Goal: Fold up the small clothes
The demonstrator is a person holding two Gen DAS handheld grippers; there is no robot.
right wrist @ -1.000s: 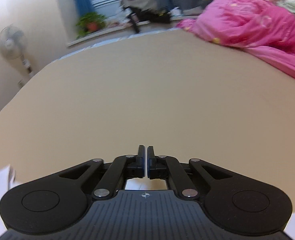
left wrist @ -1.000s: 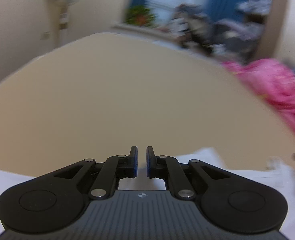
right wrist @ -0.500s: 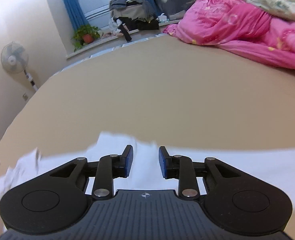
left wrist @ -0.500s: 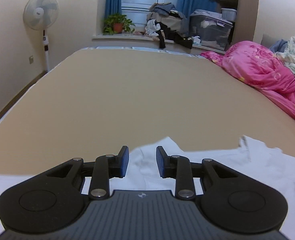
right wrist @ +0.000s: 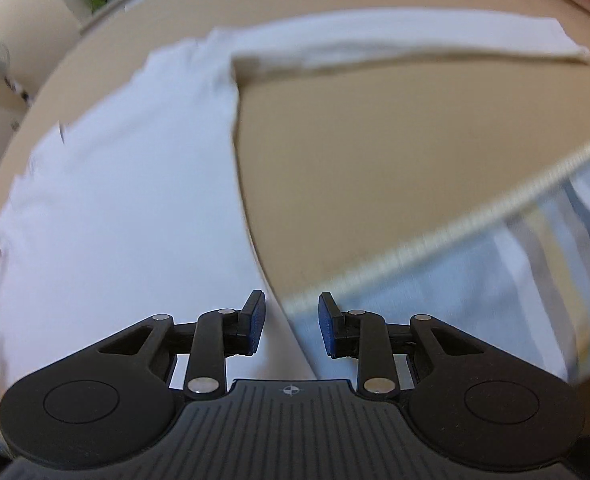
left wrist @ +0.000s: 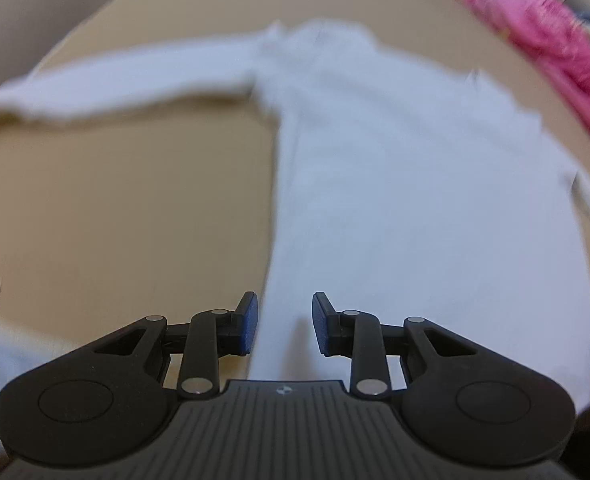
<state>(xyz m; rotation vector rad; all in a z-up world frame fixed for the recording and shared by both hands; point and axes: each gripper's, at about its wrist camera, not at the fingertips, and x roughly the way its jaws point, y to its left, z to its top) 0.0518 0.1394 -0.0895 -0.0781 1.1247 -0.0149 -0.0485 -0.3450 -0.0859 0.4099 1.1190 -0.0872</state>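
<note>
Shirt (left wrist: 395, 184), white, long-sleeved: we saw it flat on tan bed (left wrist: 115, 208); left gripper (left wrist: 284, 322) and right gripper (right wrist: 291, 322) spread, apparently holding nothing.

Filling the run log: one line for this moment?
white shirt spread flat on bed | sleeves out | left gripper open | right gripper open | nothing held
</note>
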